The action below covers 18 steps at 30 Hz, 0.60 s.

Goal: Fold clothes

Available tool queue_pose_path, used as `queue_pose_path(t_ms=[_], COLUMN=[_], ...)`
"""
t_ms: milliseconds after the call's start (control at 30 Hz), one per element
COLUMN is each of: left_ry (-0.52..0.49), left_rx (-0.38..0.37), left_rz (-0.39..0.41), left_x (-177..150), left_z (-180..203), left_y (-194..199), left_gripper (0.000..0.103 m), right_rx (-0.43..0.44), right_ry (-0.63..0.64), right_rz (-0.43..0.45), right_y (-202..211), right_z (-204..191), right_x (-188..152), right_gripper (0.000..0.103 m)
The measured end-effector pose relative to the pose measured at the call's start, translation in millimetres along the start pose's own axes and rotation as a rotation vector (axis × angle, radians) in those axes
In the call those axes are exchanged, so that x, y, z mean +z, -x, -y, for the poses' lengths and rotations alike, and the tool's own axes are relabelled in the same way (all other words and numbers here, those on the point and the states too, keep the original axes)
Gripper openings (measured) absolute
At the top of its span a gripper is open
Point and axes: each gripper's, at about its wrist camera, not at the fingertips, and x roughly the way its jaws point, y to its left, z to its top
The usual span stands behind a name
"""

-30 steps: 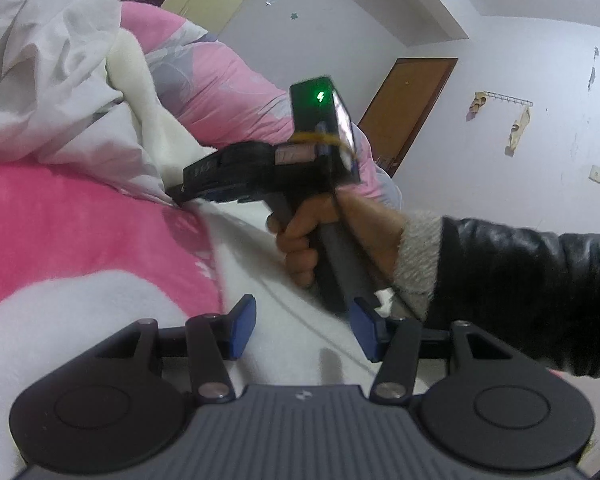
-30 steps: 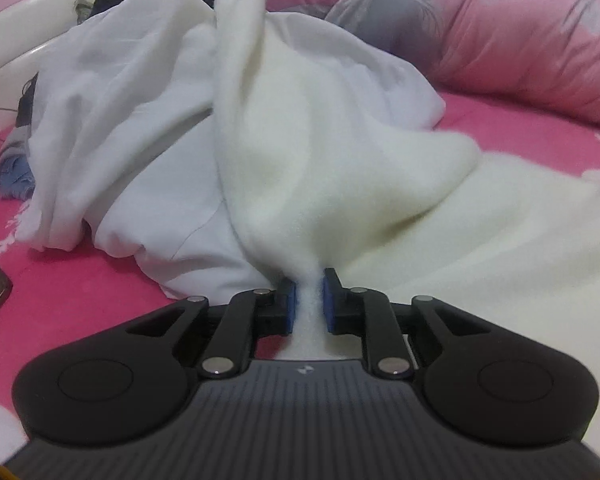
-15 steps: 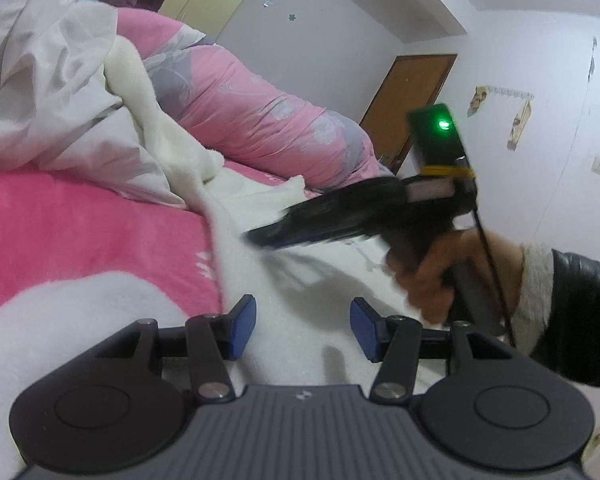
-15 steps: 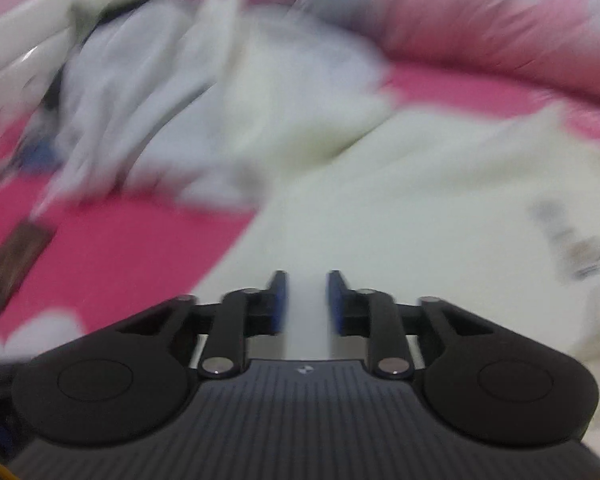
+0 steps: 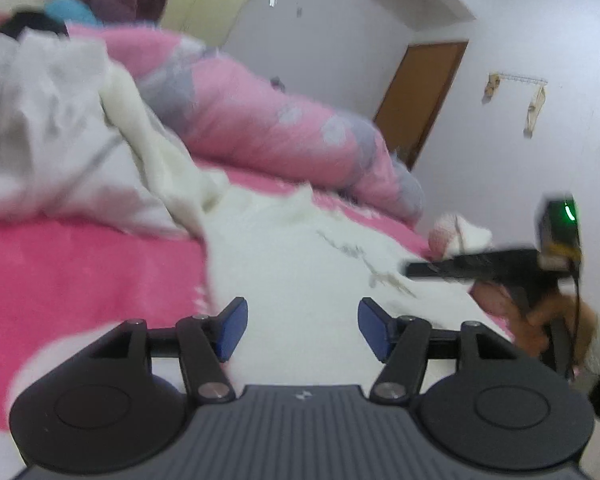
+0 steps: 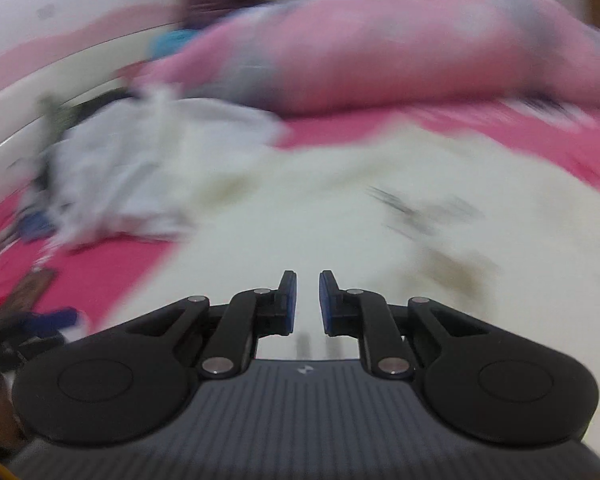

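We spread cream garment (image 5: 300, 248) flat on pink bed (image 5: 80, 272) — left gripper (image 5: 300, 328) fingers apart, opening, empty; right gripper (image 6: 304, 300) fingers nearly together, closing, hold unclear. Next — pinch hem, fold over.

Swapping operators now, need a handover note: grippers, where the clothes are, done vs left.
Left gripper: jaws opening, nothing between them, over the cream fleece garment.
Right gripper: jaws closing, only a narrow gap, no cloth visibly pinched; view is blurred.
Cream fleece garment lies spread on the pink bed cover, one end reaching up into the white clothes pile by the pink quilt roll.
Done: garment roughly laid out.
Left: no fold visible yet; the pile is untouched.
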Motion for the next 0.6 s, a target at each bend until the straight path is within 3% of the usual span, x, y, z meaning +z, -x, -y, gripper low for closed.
queue_pose_path(t_ms=[67, 133, 200, 267, 333, 400, 467, 600], left_ry=[-0.009, -0.020, -0.041, -0.064, -0.094, -0.123, -0.148, -0.173], left_rx=[0.017, 0.023, 0.026, 0.035, 0.056, 0.084, 0.115, 0.136], left_rz=[-0.072, -0.088, -0.096, -0.100, -0.102, -0.106, -0.112, -0.120], left_x=[1, -1, 0, -1, -2, -3, -3, -4], left_z=[4, 4, 5, 7, 11, 17, 24, 29], left_y=[-15, -18, -18, -19, -20, -21, -21, -20], left_gripper=[0.059, 0.057, 0.057, 0.057, 0.058, 0.059, 0.060, 0.060], right_rx=[-0.114, -0.226, -0.262, -0.347, -0.394, -0.370, -0.289, -0.165], right_ry=[-0.057, -0.097, -0.157, -0.175, -0.197, -0.196, -0.170, -0.059], right_rz=[-0.032, -0.061, -0.030, -0.015, 0.021, 0.076, 0.114, 0.032], right_y=[17, 36, 68, 94, 107, 107, 90, 41], right_z=[35, 67, 97, 118, 133, 143, 144, 130], right_x=[-30, -60, -78, -82, -76, -61, -43, -37], right_gripper=[0.012, 0.006, 0.004, 0.002, 0.008, 0.008, 0.008, 0.006])
